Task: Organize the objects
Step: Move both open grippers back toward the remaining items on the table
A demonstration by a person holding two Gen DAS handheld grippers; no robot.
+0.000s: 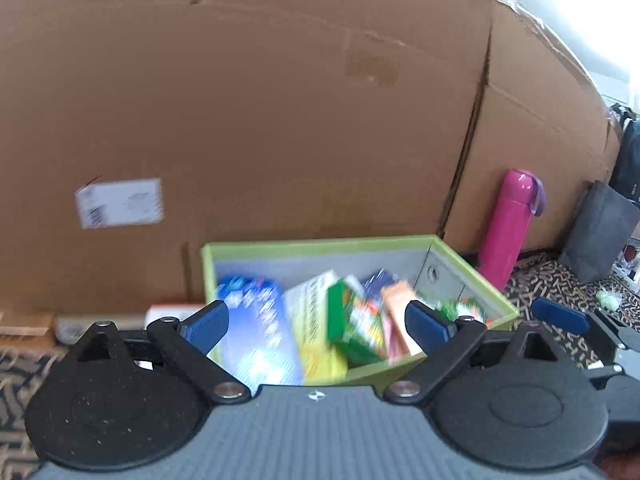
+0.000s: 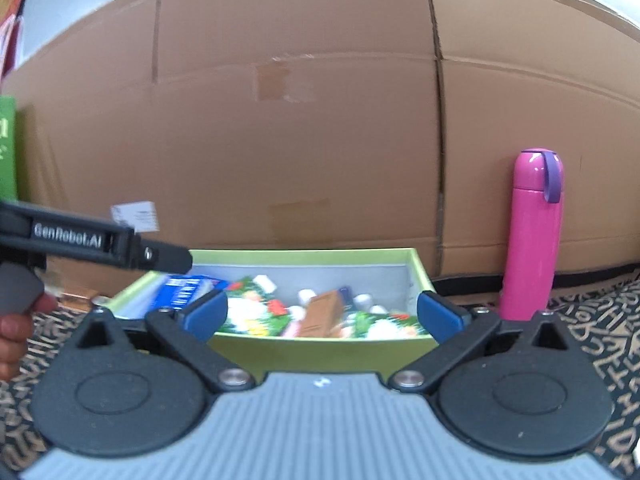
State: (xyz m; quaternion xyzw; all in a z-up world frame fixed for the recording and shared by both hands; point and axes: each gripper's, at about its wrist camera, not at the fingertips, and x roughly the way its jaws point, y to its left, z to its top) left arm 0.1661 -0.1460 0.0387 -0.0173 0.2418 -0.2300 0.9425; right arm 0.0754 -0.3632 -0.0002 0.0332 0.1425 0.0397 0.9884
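A lime-green bin (image 1: 320,242) stands on the patterned carpet against a big cardboard box. Inside lie several small packages: a blue box (image 1: 256,320), a yellow-white box (image 1: 310,308), a green box (image 1: 354,328) and an orange one. My left gripper (image 1: 318,320) hovers open over the bin's near side, nothing between its blue pads. My right gripper (image 2: 323,314) is open too, just in front of the bin (image 2: 300,255), with a brown box (image 2: 320,314) and a blue box (image 2: 184,290) visible inside. One of its blue fingers (image 1: 560,314) shows in the left wrist view.
The large cardboard box (image 2: 300,140) walls off the whole back. A pink bottle (image 2: 532,240) with a purple strap stands upright right of the bin. A grey bag (image 1: 600,232) leans further right. A hand (image 2: 16,332) holds the left gripper's black body (image 2: 100,244).
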